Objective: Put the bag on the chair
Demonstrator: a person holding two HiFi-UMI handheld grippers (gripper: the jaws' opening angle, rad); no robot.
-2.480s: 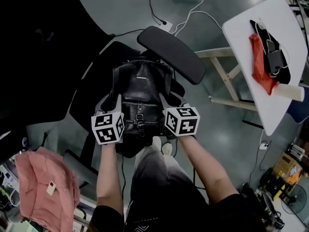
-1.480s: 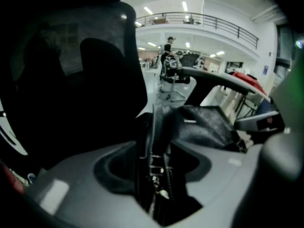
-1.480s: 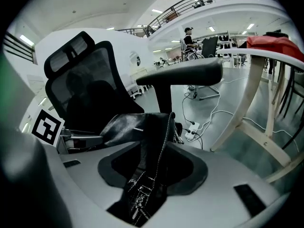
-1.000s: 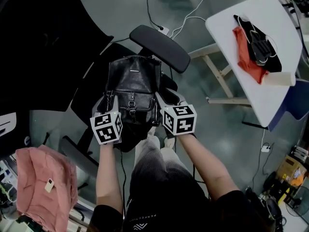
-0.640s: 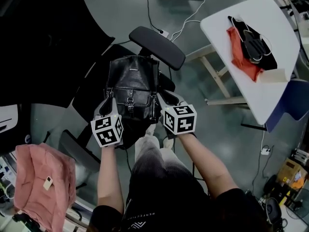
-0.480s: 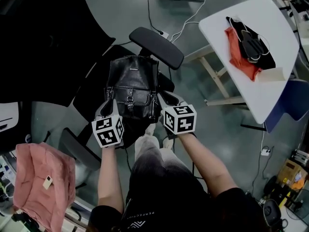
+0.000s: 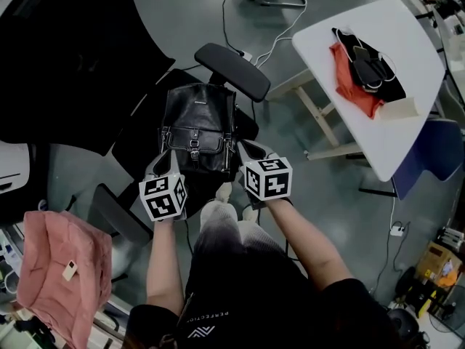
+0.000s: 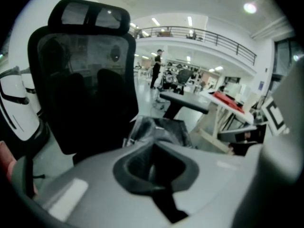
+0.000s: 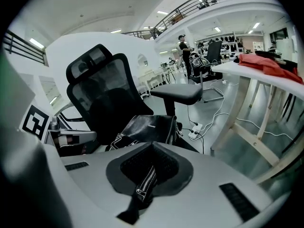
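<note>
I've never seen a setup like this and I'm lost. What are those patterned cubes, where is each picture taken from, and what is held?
No robot: a person holds a two-jaw gripper in each hand, and the marked cube on each is part of it. The top-down picture comes from a camera on the person's head; the other two come from cameras riding on the grippers, looking along their jaws. A black bag sits on an office chair. Both pairs of jaws have just closed: the right gripper pinches a zipped strip of the bag, and the left gripper seems to grip its other side. Nearby stands a white table with a red cloth on it.
</note>
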